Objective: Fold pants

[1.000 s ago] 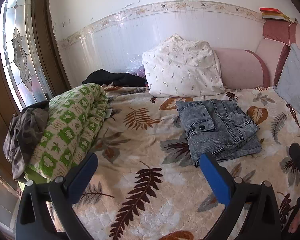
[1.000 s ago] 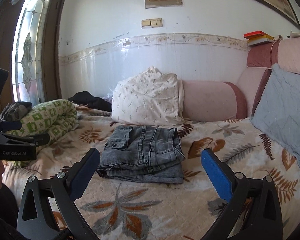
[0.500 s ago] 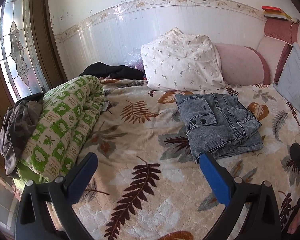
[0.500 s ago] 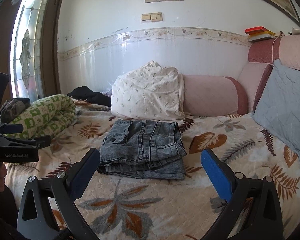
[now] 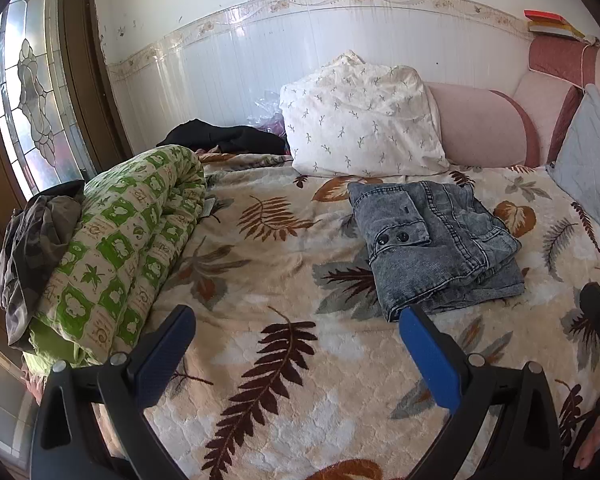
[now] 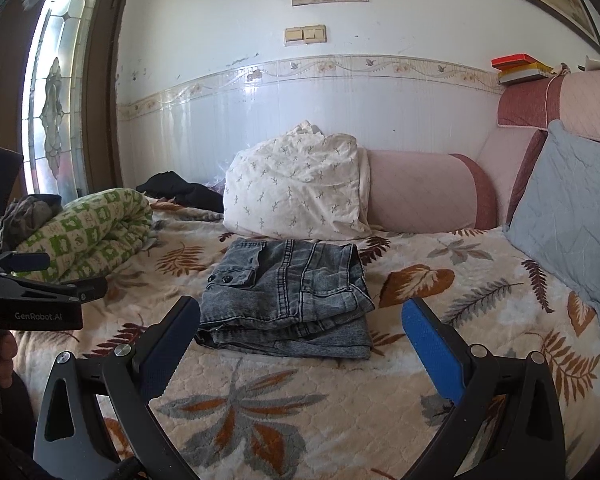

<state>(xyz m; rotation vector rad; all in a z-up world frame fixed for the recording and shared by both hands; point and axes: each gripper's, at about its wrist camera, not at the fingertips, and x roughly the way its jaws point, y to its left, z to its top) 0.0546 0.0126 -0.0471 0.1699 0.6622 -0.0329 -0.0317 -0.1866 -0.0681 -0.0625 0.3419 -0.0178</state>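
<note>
Folded grey pants [image 6: 288, 292] on the leaf-patterned bedspread [image 6: 440, 312], left gripper [image 5: 296, 344] and right gripper [image 6: 300, 332] both wide, empty.

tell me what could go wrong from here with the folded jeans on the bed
The folded jeans lie as a loose stack with uneven lower layers poking out; a nudge from the open right gripper might undo the fold. The soft leaf-print bedspread could also let the stack slump if the bed is pressed.
</note>
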